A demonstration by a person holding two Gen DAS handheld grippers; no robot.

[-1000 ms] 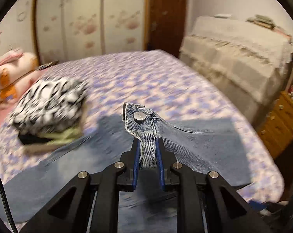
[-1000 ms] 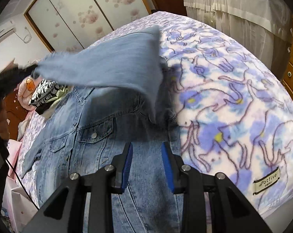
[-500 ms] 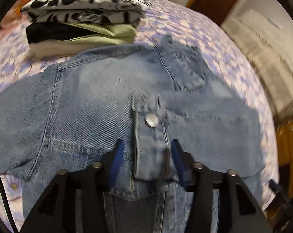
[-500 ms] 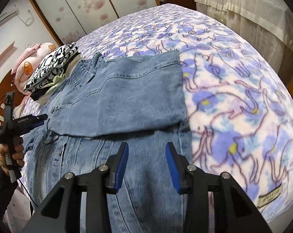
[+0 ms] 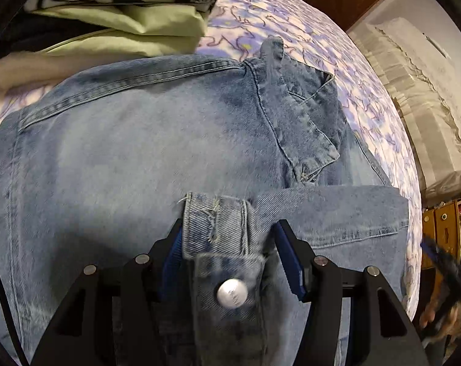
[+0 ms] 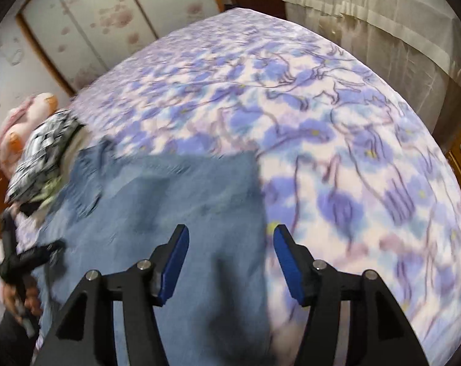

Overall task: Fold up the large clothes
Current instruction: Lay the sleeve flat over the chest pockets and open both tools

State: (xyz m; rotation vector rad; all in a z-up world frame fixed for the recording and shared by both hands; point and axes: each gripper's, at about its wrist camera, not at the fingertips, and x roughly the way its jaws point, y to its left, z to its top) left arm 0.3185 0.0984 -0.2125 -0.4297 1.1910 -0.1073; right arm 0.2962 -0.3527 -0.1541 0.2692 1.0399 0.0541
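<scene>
The left gripper (image 5: pixel 227 262) has its jaws spread around the cuff (image 5: pixel 221 228) of the denim jacket (image 5: pixel 132 152), not squeezing it. The right gripper (image 6: pixel 230 259) is opening, holding nothing. The jacket lies flat on the bed (image 6: pixel 337 128). Past the jacket sits a pile of folded clothes (image 5: pixel 123 15), then the wardrobe (image 6: pixel 114 15).

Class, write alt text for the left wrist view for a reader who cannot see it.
The left gripper, jaws apart, straddles a buttoned sleeve cuff of a blue denim jacket lying flat on a purple-patterned bedspread. A stack of folded clothes sits beyond the jacket's far edge.
</scene>
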